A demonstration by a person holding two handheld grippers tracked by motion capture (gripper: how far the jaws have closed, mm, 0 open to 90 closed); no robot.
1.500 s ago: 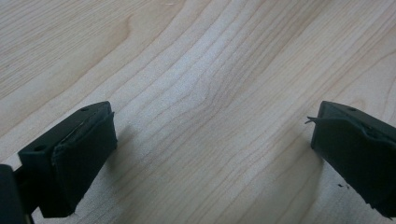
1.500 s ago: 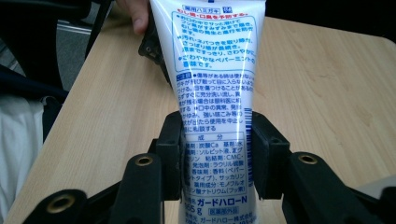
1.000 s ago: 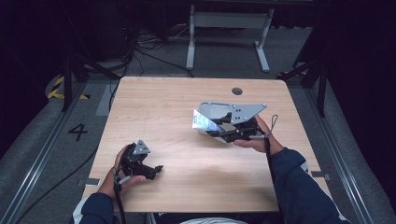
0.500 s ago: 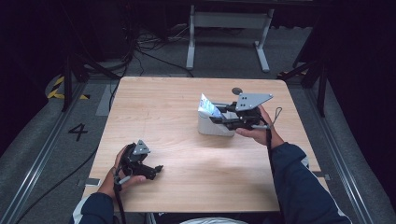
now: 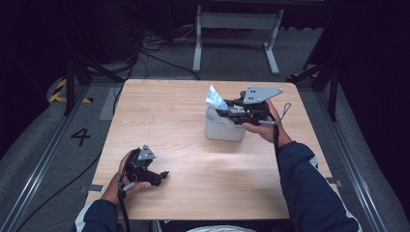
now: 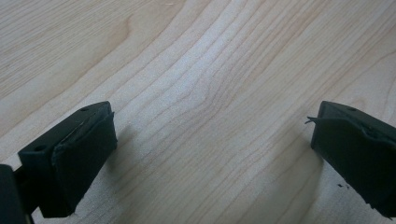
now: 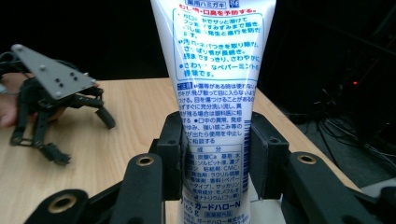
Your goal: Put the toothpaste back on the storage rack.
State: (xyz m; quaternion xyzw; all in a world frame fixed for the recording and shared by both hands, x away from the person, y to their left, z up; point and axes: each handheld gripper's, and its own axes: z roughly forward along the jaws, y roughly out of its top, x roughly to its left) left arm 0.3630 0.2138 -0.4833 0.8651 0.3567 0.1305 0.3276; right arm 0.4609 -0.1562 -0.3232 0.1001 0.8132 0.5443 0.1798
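Note:
A white tube with blue Japanese print stands between the jaws of my right gripper, which is shut on its lower part. In the high view the tube tilts up to the left, over a grey box on the right half of the table, with my right gripper held level above the box's top. Near the front left edge my left gripper rests low over the wood. Its jaws stand wide apart over bare tabletop in the left gripper view, so it is open with nothing between them.
The wooden table ends at a dark floor with cables and a metal stand behind it. The left gripper shows across the table in the right gripper view. A number 4 is marked on the floor at the left.
My right gripper has carried the tube toward the back right and a little up, from in front of the grey box to above it. The left gripper has stayed put.

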